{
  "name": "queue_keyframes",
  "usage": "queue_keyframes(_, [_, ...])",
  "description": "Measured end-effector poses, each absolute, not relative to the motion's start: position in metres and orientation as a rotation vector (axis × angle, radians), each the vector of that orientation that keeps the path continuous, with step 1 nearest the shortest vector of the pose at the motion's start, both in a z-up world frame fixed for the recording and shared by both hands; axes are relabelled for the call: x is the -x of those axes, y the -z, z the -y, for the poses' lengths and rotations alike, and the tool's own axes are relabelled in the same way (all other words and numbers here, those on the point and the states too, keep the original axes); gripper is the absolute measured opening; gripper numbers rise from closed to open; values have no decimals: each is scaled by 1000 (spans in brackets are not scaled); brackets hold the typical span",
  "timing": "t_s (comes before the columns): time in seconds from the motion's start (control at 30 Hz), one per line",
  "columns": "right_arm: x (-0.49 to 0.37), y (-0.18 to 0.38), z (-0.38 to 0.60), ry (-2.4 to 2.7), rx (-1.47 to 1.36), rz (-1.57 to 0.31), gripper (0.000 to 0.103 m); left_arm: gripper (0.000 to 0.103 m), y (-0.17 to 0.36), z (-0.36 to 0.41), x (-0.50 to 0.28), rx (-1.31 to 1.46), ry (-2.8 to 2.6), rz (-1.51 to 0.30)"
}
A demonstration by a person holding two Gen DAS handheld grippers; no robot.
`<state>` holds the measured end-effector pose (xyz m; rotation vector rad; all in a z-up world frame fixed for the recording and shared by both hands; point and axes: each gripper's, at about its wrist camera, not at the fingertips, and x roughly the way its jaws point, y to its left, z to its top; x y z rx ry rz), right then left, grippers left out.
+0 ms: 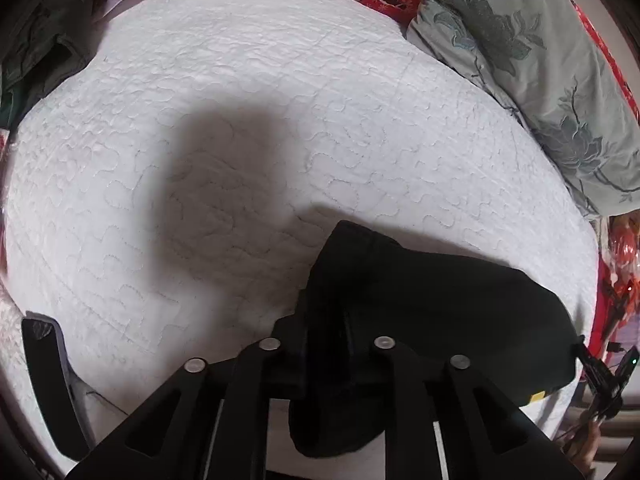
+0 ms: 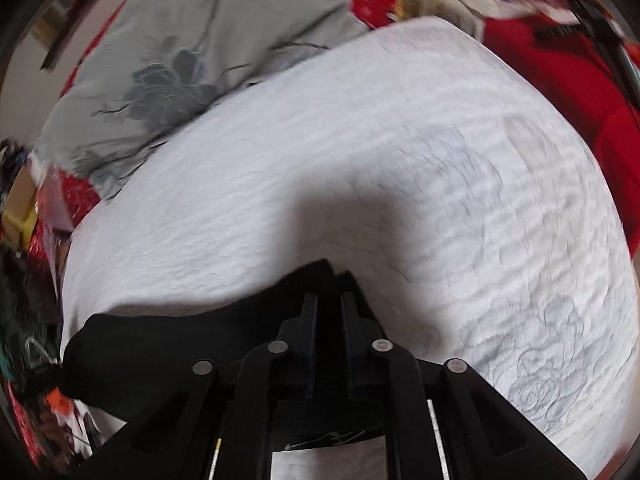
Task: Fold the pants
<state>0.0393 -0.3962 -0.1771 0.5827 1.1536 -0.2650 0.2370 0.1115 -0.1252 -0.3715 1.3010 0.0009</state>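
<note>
At six o'clock on the white quilt (image 1: 280,80), your left gripper (image 1: 326,332) and right gripper (image 2: 329,308) each pinched the black pants (image 1: 420,292) nearly closed; folding looked barely begun.

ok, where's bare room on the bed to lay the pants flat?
Free: the white quilt ahead of both grippers, bordered by the grey floral pillow and red bedding. Crowded: the near edge, where black pants bunch.
</note>
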Motion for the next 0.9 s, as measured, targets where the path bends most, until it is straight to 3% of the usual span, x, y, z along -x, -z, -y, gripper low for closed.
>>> queue_keyframes(0.07, [-34, 172, 398, 260, -610, -1127, 17, 25, 120, -118, -235, 406, 12, -1304])
queue_keyframes(0.1, [-30, 167, 399, 255, -630, -1107, 18, 36, 114, -125, -232, 428, 12, -1291])
queue_keyframes(0.17, [-19, 155, 403, 232, -660, -1066, 20, 45, 96, -138, -219, 440, -22, -1233])
queue_keyframes(0.2, [-15, 150, 405, 224, -668, -1054, 25, 51, 89, -143, -213, 447, -22, -1210])
queue_keyframes(0.27, [-2, 141, 408, 210, -683, -1037, 35, 55, 75, -152, -195, 488, -19, -1172])
queue_keyframes(0.43, [23, 143, 405, 153, -781, -1022, 35, 71, 59, -129, -146, 497, 95, -1156])
queue_keyframes(0.6, [41, 167, 398, 116, -970, -1038, 36, 71, 83, -99, -134, 483, 149, -1217])
queue_keyframes(0.67, [43, 175, 395, 113, -1023, -1049, 42, 70, 97, -100, -144, 504, 135, -1248])
queue_keyframes(0.9, [30, 199, 390, 188, -1079, -1082, 42, 70, 115, -110, -175, 591, 66, -1275])
